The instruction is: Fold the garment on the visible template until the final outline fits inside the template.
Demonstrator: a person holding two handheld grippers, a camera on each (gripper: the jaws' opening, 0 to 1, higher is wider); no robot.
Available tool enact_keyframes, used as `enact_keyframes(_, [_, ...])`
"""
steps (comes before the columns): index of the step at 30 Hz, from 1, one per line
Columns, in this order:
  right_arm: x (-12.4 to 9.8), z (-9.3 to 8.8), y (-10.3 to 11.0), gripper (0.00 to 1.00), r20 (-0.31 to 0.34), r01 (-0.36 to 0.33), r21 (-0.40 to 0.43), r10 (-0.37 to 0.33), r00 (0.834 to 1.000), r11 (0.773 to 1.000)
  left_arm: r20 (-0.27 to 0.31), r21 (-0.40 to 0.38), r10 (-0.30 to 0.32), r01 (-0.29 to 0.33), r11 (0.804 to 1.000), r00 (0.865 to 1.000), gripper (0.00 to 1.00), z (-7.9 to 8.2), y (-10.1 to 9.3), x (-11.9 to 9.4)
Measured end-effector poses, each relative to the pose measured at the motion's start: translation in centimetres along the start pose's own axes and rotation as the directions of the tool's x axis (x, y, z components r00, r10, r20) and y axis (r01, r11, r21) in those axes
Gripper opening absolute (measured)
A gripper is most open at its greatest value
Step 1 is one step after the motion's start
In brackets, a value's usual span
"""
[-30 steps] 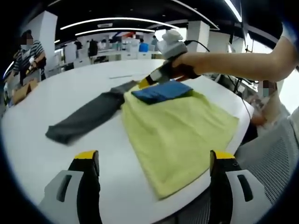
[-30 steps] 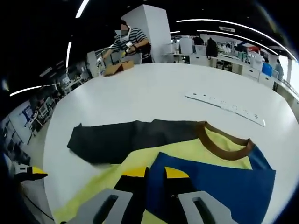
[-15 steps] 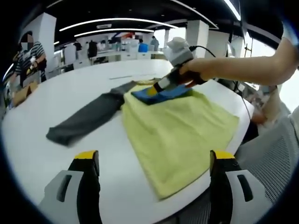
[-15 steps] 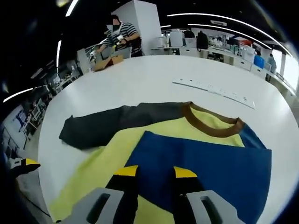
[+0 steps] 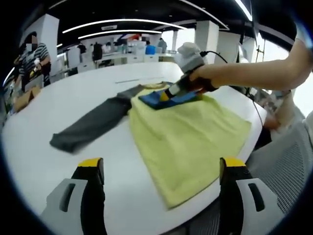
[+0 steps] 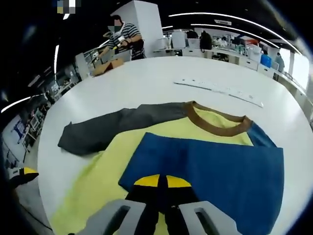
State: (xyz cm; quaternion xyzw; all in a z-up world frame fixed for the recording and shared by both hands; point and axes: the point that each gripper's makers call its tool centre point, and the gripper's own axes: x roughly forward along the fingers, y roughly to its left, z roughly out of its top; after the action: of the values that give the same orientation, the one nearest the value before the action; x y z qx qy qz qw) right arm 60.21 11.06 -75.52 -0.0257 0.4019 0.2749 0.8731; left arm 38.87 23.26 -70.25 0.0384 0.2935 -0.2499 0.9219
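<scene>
On the yellow garment (image 6: 102,171), the right hand-held gripper (image 6: 162,181) has pinched together on the blue sleeve (image 6: 215,166); left gripper (image 5: 161,171) apart

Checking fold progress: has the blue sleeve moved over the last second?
Yes. The blue sleeve has been drawn across the yellow shirt, away from the brown collar, by the right gripper.

Markings on the white strip (image 6: 220,89) seemingly unreadable.

The right claw (image 6: 162,182), jaws together, pinches the blue sleeve (image 6: 210,166) folded over the yellow shirt (image 6: 98,181).
</scene>
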Motion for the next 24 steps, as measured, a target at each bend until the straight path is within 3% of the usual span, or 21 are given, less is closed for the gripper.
enact_keyframes(5, [-0.6,0.7,0.8,0.00,0.023,-0.037,0.026,0.037,0.999,0.999,0.002,-0.001,0.004,-0.004,1.000,1.000,0.95,0.1,0.1,0.0])
enact_keyframes(8, [-1.1,2.2,2.7,0.00,0.074,-0.116,0.044,0.112,0.991,0.992,0.000,-0.001,0.005,-0.005,1.000,1.000,0.95,0.0,0.1,0.0])
enact_keyframes(12, [-1.4,3.3,4.6,0.00,0.093,-0.162,0.016,0.160,0.983,0.987,0.000,0.003,0.004,-0.004,1.000,1.000,0.95,0.1,0.0,0.0])
enact_keyframes(24, [-0.9,3.1,8.3,0.01,0.084,-0.271,-0.020,0.272,0.959,0.962,0.004,-0.002,0.013,-0.013,1.000,1.000,0.95,0.2,0.3,-0.2])
